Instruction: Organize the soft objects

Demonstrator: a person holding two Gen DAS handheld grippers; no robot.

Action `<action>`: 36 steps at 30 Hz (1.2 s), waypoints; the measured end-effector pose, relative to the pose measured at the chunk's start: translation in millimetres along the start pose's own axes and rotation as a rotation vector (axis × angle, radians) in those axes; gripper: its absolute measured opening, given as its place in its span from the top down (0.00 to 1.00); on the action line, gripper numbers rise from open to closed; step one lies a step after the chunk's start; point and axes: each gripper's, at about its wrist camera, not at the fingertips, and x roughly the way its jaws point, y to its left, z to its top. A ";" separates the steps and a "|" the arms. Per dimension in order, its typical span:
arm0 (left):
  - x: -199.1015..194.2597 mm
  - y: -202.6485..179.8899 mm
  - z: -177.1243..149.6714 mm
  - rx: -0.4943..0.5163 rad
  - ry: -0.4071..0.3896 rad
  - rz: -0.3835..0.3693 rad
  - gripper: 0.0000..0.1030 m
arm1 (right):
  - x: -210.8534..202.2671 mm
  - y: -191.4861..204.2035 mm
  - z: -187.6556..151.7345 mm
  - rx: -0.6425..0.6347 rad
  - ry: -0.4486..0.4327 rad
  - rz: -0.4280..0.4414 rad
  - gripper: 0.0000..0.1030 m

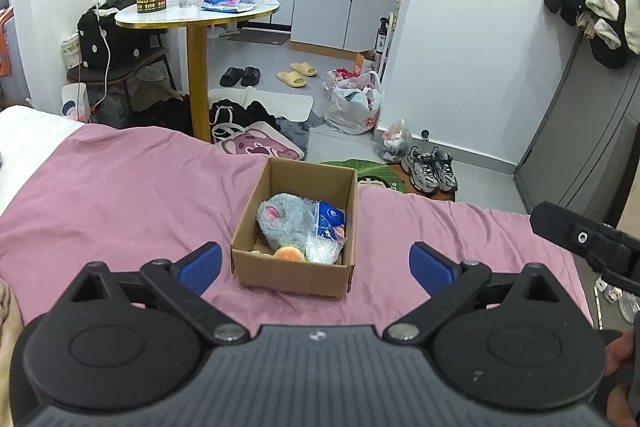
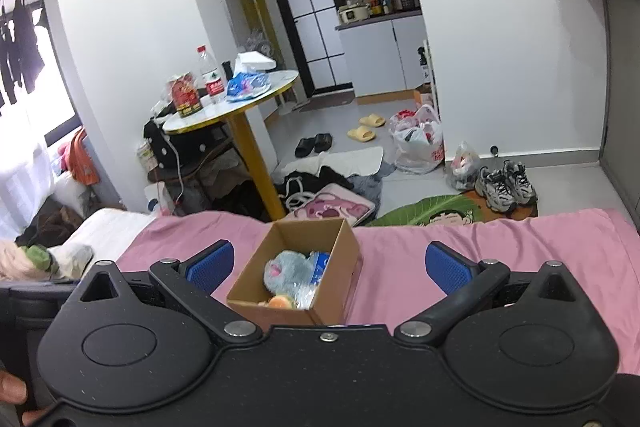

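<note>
The cardboard box (image 1: 294, 259) is placed on the pink bed cover (image 1: 120, 195). Inside it a grey plush toy (image 1: 282, 221), a blue tissue pack (image 1: 330, 223) and a clear plastic bag (image 1: 322, 249) are seen; an orange item (image 1: 289, 253) is partly hidden by the front wall. The left claw (image 1: 316, 263) and the right claw (image 2: 330, 267) are both spread wide, and nothing is held.

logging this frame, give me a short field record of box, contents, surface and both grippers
box: open cardboard box, upright
contents: grey plush, blue pack, orange toy, clear bag
surface: pink bedsheet
left gripper: open, empty, short of the box
right gripper: open, empty, short of the box
</note>
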 end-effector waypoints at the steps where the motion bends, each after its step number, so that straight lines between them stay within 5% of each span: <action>1: -2.4 0.2 -0.7 0.003 -0.002 -0.001 0.03 | -1.4 0.8 -0.8 -0.005 0.010 0.000 0.00; 36: -41.7 -4.2 -25.3 0.102 -0.012 0.002 0.03 | -40.3 4.7 -26.8 -0.052 0.100 0.068 0.00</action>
